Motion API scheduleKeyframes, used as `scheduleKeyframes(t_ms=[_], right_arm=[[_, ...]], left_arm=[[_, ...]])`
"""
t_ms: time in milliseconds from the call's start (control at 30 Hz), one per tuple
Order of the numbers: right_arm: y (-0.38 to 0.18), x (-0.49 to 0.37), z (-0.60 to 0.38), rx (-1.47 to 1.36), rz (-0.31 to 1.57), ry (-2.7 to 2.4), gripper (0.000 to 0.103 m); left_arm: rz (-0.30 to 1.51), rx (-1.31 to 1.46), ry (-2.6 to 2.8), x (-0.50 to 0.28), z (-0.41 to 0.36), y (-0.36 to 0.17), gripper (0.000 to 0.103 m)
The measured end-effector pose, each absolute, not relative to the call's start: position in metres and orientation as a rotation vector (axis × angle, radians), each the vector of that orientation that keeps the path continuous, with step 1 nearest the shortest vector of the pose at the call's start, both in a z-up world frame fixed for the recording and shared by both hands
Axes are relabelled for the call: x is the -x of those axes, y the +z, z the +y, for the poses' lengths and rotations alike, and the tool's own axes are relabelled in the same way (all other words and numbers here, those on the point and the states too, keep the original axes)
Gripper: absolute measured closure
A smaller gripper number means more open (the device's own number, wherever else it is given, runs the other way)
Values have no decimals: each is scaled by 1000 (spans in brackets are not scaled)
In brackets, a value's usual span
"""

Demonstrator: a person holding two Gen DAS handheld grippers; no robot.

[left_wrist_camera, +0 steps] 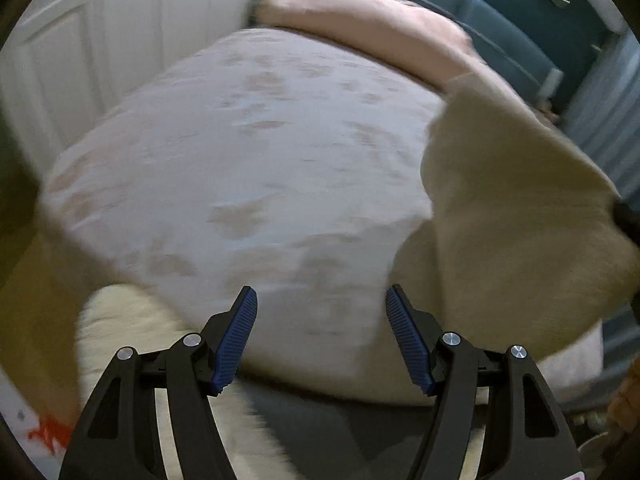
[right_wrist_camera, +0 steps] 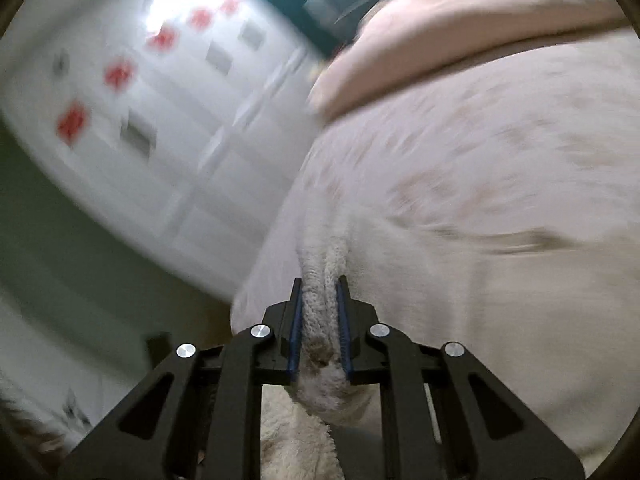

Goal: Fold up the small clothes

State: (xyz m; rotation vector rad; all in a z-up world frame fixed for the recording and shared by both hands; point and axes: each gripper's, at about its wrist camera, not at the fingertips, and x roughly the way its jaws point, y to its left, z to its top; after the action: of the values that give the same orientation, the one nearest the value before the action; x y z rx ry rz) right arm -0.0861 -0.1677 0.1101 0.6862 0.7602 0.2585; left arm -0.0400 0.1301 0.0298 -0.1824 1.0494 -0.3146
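Right wrist view shows the right gripper (right_wrist_camera: 319,292) nearest, its jaws closed tight on a bunched edge of a cream fleecy garment (right_wrist_camera: 320,320), which trails below toward the camera; the firm pinch likely serves to lift or carry the cloth for a fold. Left wrist view shows the left gripper (left_wrist_camera: 322,300) with jaws wide apart and holding nothing, seemingly free to take another edge. To its right the same cloth (left_wrist_camera: 520,220) hangs raised above the bed (left_wrist_camera: 260,160). Farther off lies a pink pillow (left_wrist_camera: 360,16), then white closet doors (left_wrist_camera: 120,40).
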Motion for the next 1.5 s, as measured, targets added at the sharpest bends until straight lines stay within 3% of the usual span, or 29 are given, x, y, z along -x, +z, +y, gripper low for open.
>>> scheduleKeyframes(t_ms=[100, 267, 333, 500, 667, 800, 967, 1167, 1200, 1233, 1267, 1433, 1500], right_arm=[[94, 153, -244, -696, 760, 6, 88], [-48, 205, -316, -780, 1043, -328, 88], [-64, 216, -318, -856, 1001, -303, 88], [-56, 215, -313, -835, 958, -267, 86], [-45, 220, -321, -834, 911, -224, 74], [-35, 211, -334, -828, 875, -234, 70], [-28, 162, -349, -779, 848, -224, 52], [-41, 96, -363, -708, 930, -222, 50], [-47, 86, -363, -705, 959, -214, 50], [-52, 81, -363, -707, 978, -200, 66], [-55, 75, -363, -708, 1001, -176, 96], [-3, 81, -372, -687, 792, -105, 95], [-11, 77, -379, -678, 804, -129, 95]], left_arm=[[1043, 149, -458, 42, 71, 36, 38], [1077, 38, -643, 63, -41, 25, 38], [1087, -21, -679, 75, -77, 17, 38], [1113, -161, -671, 90, -121, -9, 38], [1065, -273, -603, 95, -130, -24, 38], [1059, -291, -588, 98, -131, -25, 38], [1051, -313, -570, 100, -133, -26, 38], [1043, -328, -551, 105, -136, -27, 38], [1043, -330, -550, 105, -136, -27, 38], [1044, -330, -548, 105, -137, -27, 38], [1047, -328, -543, 104, -136, -27, 38], [1054, -315, -547, 102, -135, -26, 38], [1046, -320, -546, 103, -137, -28, 37]])
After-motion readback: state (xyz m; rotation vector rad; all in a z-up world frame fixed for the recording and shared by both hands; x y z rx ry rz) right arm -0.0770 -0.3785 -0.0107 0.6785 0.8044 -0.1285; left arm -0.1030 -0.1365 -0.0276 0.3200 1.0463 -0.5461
